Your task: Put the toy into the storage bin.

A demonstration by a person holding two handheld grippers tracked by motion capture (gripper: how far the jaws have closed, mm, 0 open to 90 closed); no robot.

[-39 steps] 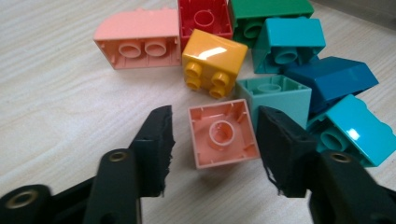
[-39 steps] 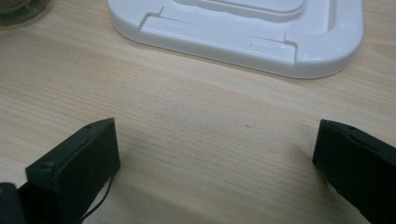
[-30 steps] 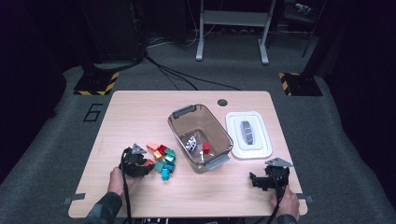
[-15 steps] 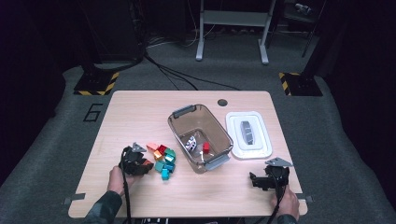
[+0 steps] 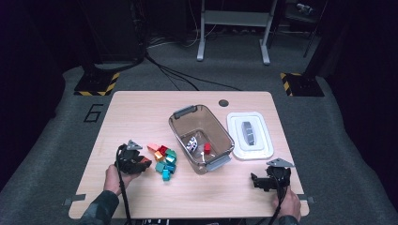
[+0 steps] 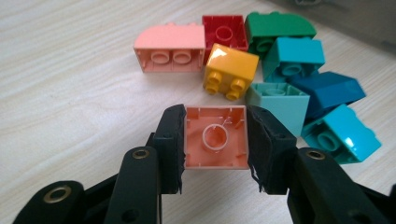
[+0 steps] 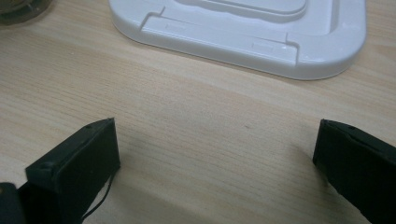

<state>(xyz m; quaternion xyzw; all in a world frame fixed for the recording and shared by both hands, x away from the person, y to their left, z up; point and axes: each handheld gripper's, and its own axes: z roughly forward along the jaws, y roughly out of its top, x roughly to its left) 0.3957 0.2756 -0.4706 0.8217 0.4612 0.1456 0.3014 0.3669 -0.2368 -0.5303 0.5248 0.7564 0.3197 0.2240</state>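
Note:
My left gripper [image 6: 215,140] is shut on a salmon-pink brick [image 6: 215,137], held with its hollow underside toward the camera, just above the table. In the high view the left gripper [image 5: 141,163] sits at the left edge of a pile of coloured bricks [image 5: 164,159]. Close behind it lie a pink brick [image 6: 170,46], a red brick [image 6: 224,30], a yellow brick [image 6: 230,70], a green brick [image 6: 278,25] and several teal and blue bricks [image 6: 299,56]. My right gripper [image 7: 215,154] stands open over bare wood, nothing between its jaws; the high view has my right gripper [image 5: 263,182] near the front right corner.
A clear grey bin [image 5: 180,131] with handles stands mid-table, holding a red brick [image 5: 207,148] and a black-and-white piece [image 5: 191,143]. Its white lid [image 5: 248,133] lies to the right, and the lid [image 7: 243,28] lies just beyond my right gripper. A round hole [image 5: 223,102] marks the table's far edge.

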